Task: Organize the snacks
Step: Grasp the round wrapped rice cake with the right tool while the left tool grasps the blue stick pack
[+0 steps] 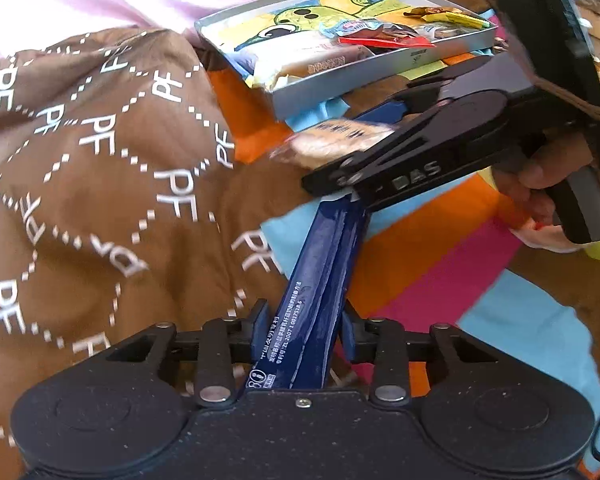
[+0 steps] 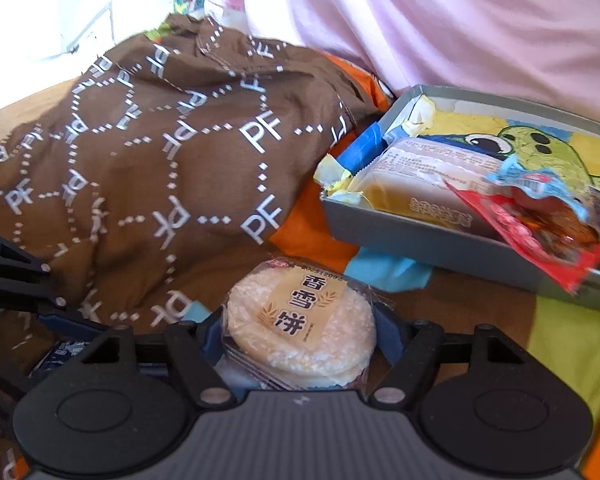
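My left gripper (image 1: 305, 330) is shut on a long dark-blue snack packet (image 1: 320, 272) that points forward and up. Across its far end passes my right gripper (image 1: 340, 168), held by a hand (image 1: 548, 176), shut on a round rice-cracker pack (image 1: 332, 140). In the right wrist view that rice-cracker pack (image 2: 300, 328) sits between my right gripper's (image 2: 300, 338) blue pads. A grey shallow box (image 1: 380, 76) with a cartoon bottom lies ahead, holding several wrapped snacks (image 1: 380, 36). It lies at right as the grey box (image 2: 440, 244), with a pale cake pack (image 2: 432, 184) and a red wrapper (image 2: 532, 236) inside.
A brown cloth printed with white letters (image 1: 100, 160) is bunched at the left, also in the right wrist view as the brown cloth (image 2: 160, 168). Everything rests on a striped multicolour sheet (image 1: 440, 264). Pink fabric (image 2: 460, 20) lies behind the box.
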A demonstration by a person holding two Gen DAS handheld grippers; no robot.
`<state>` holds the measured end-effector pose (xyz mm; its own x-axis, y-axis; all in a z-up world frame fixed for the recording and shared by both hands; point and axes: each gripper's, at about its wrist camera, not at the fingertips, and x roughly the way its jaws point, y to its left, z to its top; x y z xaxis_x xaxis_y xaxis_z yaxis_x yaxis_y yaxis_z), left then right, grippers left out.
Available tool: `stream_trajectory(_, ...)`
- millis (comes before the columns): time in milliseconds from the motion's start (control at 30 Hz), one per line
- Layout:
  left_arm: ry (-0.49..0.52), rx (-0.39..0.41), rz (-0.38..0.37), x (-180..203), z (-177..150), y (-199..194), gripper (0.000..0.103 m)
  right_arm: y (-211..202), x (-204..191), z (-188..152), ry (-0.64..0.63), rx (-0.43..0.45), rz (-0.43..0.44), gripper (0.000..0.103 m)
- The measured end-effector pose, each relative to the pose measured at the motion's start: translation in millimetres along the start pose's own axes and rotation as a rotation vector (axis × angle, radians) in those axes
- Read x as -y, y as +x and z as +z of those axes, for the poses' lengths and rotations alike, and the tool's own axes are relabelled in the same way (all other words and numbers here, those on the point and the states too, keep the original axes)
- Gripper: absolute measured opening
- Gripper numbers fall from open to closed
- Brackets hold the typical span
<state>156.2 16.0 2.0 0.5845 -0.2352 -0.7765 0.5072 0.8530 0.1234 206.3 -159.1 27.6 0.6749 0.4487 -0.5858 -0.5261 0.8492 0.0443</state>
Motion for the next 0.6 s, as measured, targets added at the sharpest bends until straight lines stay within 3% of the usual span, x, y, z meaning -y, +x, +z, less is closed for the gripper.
stream_trajectory(333,-0.135,0.021,-0.002,-1.8,-9.3,-26.0,0.025,-57.9,-7.2,-9.1,-0.058,0.118,-0.028,0.076)
stream_trajectory(467,-0.172,0.049,0.022,1.0,-7.9,-32.6,0.008,-72.9,-1.4,-4.7,-0.045,0.161,-0.047,0.076)
stream_trajectory(600,-0.202,0.029,0.028,1.5,-4.3,-30.5,0.008,-81.8,5.0,-2.2,-0.031,0.177,-0.053,0.076)
